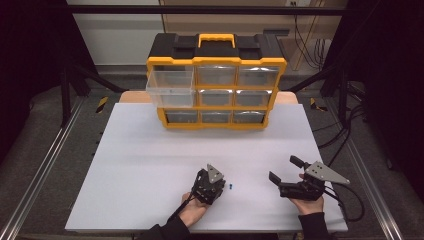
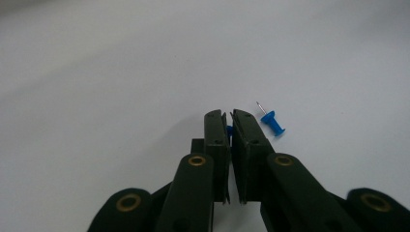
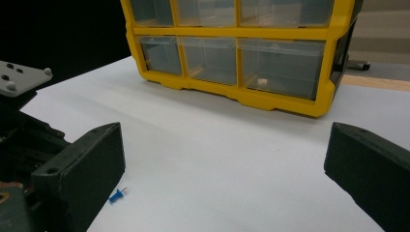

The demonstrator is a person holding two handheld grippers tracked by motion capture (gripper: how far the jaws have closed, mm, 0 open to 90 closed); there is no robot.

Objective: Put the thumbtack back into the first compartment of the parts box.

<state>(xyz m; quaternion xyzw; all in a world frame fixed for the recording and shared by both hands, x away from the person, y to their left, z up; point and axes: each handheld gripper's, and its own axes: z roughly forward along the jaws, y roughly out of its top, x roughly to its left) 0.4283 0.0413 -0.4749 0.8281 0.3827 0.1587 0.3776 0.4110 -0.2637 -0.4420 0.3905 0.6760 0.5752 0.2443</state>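
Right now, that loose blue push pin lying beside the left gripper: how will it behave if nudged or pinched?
The blue push pin lies on its side on the smooth white table, so a nudge would probably roll or skid it. It looks tiny and light; it may flick away. Its spool-shaped head looks rigid, but the needle could make it pivot between jaws.

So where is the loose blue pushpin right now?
The loose blue pushpin lies on the white table, just right of the left gripper in its own view; in the high view it sits between the two grippers, close to the left one.
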